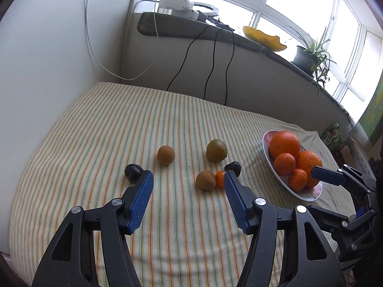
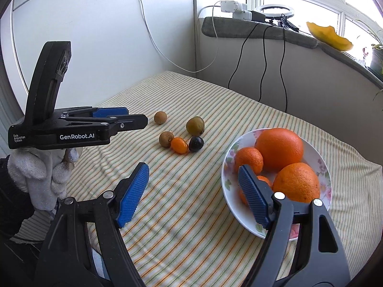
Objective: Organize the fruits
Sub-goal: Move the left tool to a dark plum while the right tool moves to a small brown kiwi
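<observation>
Left claw hangs over the striped bench, jaws half apart, nothing between the pads. Loose fruit lies just ahead of its tips. A small mandarin sits pressed between a kiwi on its left and a dark plum on its right, partly hidden by the claw's right finger. A second plum lies right at the left fingertip. Two more brownish fruits, a kiwi and a greener one, rest farther out, apart from each other.

Right claw is over at the bowl, jaws wide and empty, its right finger over the bowl's near side in front of the citrus. The bowl holds two oranges and two smaller mandarins piled together.

Judgement: bowl looks like the citrus spot, so the loose mandarin is the likely next pick. It lies slightly right of the left claw's centre line, near the right finger, well apart from the right claw. Left is nearer. The mandarin's long axis runs roughly across the view, toward its neighbours. Kiwi and plum crowd both sides, so a finger may bump them.
</observation>
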Demonstrator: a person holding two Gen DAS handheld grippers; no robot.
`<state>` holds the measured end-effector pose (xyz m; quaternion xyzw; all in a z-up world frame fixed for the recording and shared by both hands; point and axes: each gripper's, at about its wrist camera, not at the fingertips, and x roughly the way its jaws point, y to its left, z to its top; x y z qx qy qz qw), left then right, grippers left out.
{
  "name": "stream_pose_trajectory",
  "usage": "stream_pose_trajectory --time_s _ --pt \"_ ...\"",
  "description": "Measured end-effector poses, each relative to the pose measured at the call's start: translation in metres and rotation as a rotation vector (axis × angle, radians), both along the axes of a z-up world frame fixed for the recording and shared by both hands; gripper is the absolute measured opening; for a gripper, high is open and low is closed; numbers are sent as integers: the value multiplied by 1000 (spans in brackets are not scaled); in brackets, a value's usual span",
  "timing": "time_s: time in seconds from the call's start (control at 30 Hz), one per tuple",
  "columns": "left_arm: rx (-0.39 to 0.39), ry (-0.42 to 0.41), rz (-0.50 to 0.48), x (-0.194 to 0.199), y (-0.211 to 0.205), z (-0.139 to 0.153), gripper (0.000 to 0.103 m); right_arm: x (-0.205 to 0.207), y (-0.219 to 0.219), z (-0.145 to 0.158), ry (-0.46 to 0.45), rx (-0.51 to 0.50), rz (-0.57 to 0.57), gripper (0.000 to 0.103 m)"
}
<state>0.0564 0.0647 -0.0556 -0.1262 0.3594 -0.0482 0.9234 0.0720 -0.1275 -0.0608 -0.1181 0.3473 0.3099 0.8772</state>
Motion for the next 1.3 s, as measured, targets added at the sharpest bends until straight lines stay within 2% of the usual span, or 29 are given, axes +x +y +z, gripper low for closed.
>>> stream_pose_trajectory --time_s 0.13,0.33,0.67,0.93,1.07,1.3 --pt "1 17 50 -2 20 -7 60 3 12 -6 33 22 34 79" --pt "-9 35 81 0 40 -18 60 15 34 -13 84 34 96 63" --pt "-23 61 60 11 43 -29 58 38 87 -27 96 -78 200 49" --pt "-19 83 50 20 46 -35 57 64 103 -46 119 -148 206 46" --pt "-9 96 37 26 45 -38 52 73 107 -53 135 -170 211 39" --pt "0 104 27 34 45 -40 46 79 114 -59 140 -200 224 38"
